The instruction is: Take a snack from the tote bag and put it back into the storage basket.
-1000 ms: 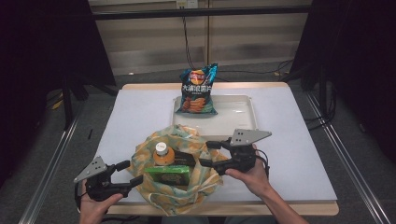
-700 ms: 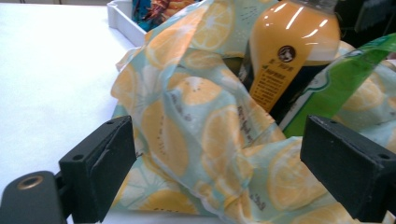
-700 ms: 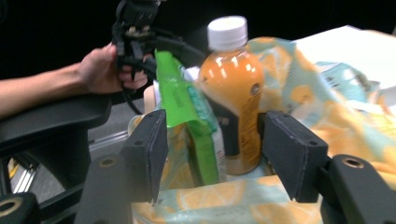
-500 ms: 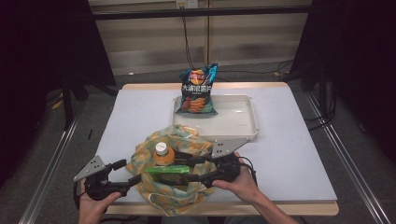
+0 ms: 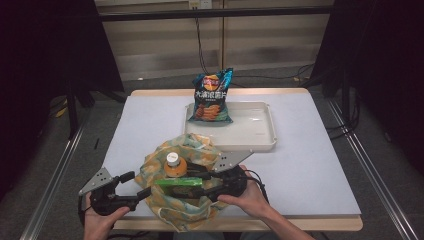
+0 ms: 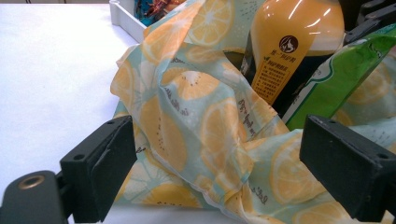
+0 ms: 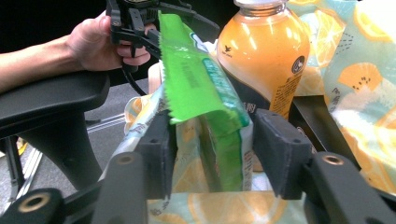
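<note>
1 green packet [image 5: 178, 187] | long axis along table's near edge, in bag [image 5: 165, 210] | 1 bottle [image 5: 175, 165] upright | your R gripper [image 5: 202, 188] jaws closing round packet, pads not pressing | L gripper [image 5: 140, 186] jaws wide at bag.

Held two black grippers: left gripper [image 5: 136, 186], right gripper [image 5: 196, 184]. Carried a grey three-cornered plate on top of each. Had thick, blocky black jaws with round metal screw holes near the base. Trailed black cables. Wore no sleeves on both forearms.

A lab recording bay: white table [image 5: 150, 125] ringed by dark curtains [image 5: 45, 75]; metal floor rails [image 5: 55, 175]; hanging cable [image 5: 200, 45].
</note>
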Demonstrator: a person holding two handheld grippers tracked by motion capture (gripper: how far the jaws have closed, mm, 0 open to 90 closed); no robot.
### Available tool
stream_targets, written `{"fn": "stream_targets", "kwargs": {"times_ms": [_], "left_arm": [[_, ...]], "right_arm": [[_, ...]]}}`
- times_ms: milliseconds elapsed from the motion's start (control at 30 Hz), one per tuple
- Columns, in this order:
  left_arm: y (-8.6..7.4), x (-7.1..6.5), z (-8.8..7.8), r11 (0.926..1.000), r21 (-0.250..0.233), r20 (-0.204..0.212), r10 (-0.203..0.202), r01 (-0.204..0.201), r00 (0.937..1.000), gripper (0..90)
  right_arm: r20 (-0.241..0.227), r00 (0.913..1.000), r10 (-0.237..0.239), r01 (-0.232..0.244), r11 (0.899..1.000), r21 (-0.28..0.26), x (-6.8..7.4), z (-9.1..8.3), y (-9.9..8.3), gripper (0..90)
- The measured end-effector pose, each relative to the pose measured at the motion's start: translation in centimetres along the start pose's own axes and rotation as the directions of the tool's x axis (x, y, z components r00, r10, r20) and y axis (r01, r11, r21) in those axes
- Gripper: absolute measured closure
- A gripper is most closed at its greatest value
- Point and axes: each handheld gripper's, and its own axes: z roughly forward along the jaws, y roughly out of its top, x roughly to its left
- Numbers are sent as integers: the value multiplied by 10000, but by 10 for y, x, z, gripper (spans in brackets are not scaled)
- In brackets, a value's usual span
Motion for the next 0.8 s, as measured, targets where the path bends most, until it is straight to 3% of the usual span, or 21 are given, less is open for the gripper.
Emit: {"fn": "stream_targets", "kwargs": {"times_ms": [233,467,800], "left_arm": [[1,-2,2,9999,70,15,109,-109,9999,105],[0,4,3,9996,27,54,-288,288,9996,47],[1,5,1,9996,-73,34,-258,258,9997,32]], "right_arm": [[26,10000,12,-12,10000,50,-4,5,1,563],[-21,9995,-302,302,9995,114,-1,11,4,636],[7,9986,-520,520,9986,-50,-2,8,5,708]]}}
